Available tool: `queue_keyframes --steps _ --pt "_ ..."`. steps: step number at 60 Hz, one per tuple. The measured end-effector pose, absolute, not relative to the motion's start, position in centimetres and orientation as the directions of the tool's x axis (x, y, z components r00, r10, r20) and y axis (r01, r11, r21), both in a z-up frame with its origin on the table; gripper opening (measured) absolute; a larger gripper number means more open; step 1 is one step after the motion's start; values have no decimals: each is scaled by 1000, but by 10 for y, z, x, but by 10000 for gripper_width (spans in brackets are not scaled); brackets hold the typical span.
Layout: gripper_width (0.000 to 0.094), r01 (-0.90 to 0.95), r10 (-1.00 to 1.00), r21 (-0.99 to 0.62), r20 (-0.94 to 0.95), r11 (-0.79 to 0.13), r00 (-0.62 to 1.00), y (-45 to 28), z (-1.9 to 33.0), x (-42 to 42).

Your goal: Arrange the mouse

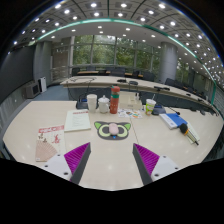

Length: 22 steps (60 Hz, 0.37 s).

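A wide, pale cream surface (pixel 120 160) carries a cat-face-shaped dark mat with green edging (pixel 113 129), a white booklet (pixel 77 120), pink-printed sheets (pixel 48 136), cups (pixel 92 101), a blue book (pixel 174 121).

The gripper (pixel 111 158) hangs open above a pale table (pixel 112 150). Just beyond its fingers lies a dark cat-shaped mat (pixel 112 129). Farther off stand cups (pixel 92 101) and an orange bottle (pixel 115 99).

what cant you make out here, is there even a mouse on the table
- Mouse: none made out in the gripper view; the small things by the cups and bottle are too small to tell.
- Mat: its print is too small to read.
- Papers beside the left finger: partly cut off, text unreadable.
- Blue item: too small to identify.
- Gripper: open, holding nothing.
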<state>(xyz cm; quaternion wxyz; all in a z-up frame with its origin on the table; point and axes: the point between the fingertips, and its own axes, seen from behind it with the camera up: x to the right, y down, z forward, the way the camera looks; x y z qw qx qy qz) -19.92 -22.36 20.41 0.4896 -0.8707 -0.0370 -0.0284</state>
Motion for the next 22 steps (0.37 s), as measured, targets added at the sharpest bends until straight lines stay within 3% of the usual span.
queue_keyframes --steps 22 --pt "853 109 50 -861 97 -497 994 -280 221 -211"
